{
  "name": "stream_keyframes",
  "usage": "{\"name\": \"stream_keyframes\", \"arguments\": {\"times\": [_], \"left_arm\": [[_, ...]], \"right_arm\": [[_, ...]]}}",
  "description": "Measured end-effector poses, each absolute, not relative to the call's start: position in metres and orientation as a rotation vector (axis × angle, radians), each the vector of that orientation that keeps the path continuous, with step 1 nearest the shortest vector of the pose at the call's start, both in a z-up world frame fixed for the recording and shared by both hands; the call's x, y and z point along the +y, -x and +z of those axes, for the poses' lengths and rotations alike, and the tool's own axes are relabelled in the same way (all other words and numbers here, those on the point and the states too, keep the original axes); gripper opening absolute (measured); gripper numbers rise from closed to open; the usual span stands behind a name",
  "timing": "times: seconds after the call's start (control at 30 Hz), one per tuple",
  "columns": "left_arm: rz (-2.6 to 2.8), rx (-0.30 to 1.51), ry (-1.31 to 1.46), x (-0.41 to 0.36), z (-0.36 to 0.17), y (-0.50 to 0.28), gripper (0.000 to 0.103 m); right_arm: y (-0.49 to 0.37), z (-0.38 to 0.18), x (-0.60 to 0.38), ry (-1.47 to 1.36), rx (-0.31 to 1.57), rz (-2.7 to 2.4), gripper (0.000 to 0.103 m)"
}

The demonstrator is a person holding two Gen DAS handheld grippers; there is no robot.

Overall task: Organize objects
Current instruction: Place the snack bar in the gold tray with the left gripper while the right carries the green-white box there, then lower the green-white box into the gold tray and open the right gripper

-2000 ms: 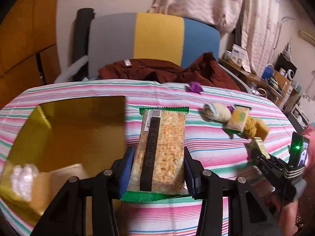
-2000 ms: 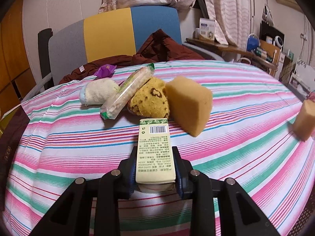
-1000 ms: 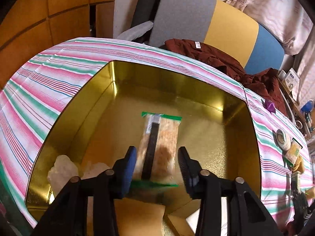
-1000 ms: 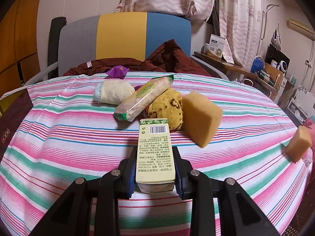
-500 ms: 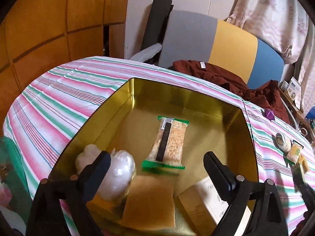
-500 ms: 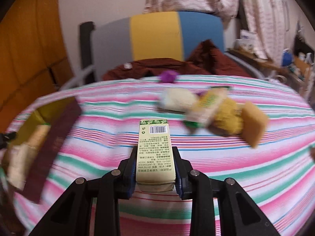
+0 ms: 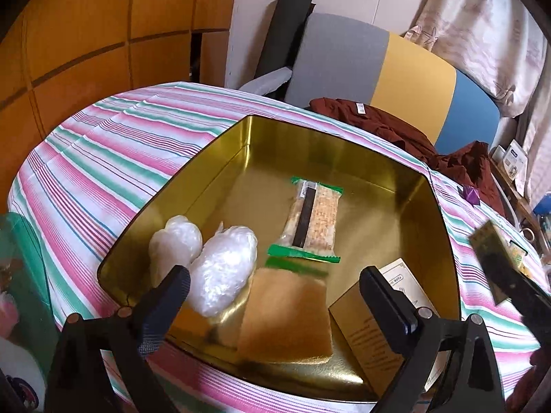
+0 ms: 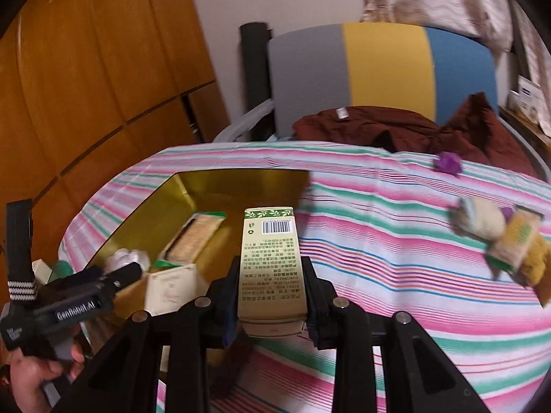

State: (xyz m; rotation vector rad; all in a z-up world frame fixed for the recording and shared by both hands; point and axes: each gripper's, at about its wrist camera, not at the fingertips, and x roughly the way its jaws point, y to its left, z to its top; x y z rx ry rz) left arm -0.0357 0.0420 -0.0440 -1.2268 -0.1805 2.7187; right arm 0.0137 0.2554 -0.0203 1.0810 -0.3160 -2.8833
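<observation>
A gold tin (image 7: 344, 151) sits on the striped tablecloth. In it lie a cracker packet (image 7: 311, 220), two white wrapped bundles (image 7: 224, 265), a tan sponge (image 7: 286, 316) and a beige box (image 7: 378, 323). My left gripper (image 7: 272, 296) is open and empty above the tin's near edge. My right gripper (image 8: 270, 296) is shut on a slim cream carton (image 8: 270, 261) with a barcode, held at the tin's right rim (image 8: 241, 175). The carton also shows blurred in the left wrist view (image 7: 496, 254).
Loose snacks and a sponge (image 8: 509, 244) lie at the right of the table, with a purple wrapper (image 8: 447, 163) behind. A chair with dark red clothing (image 7: 396, 127) stands behind the table. A wooden wall (image 7: 86, 34) is at the left.
My left gripper let go of the cracker packet into the tin, opened wide and drew back. My right gripper carried the carton left from the snack pile to the tin.
</observation>
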Motion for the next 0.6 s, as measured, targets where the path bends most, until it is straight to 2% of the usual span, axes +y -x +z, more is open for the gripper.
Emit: {"name": "stream_keyframes", "arguments": {"times": [0.23, 0.6], "left_arm": [[2.729, -0.188, 1.245, 0.037, -0.044, 0.035, 0.099], [2.729, -0.233, 1.255, 0.031, -0.043, 0.036, 0.099]], "right_arm": [[0.018, -0.026, 0.222, -1.146, -0.254, -2.803, 0.030], [0.044, -0.050, 0.213, -1.270, -0.268, -2.755, 0.031]]}}
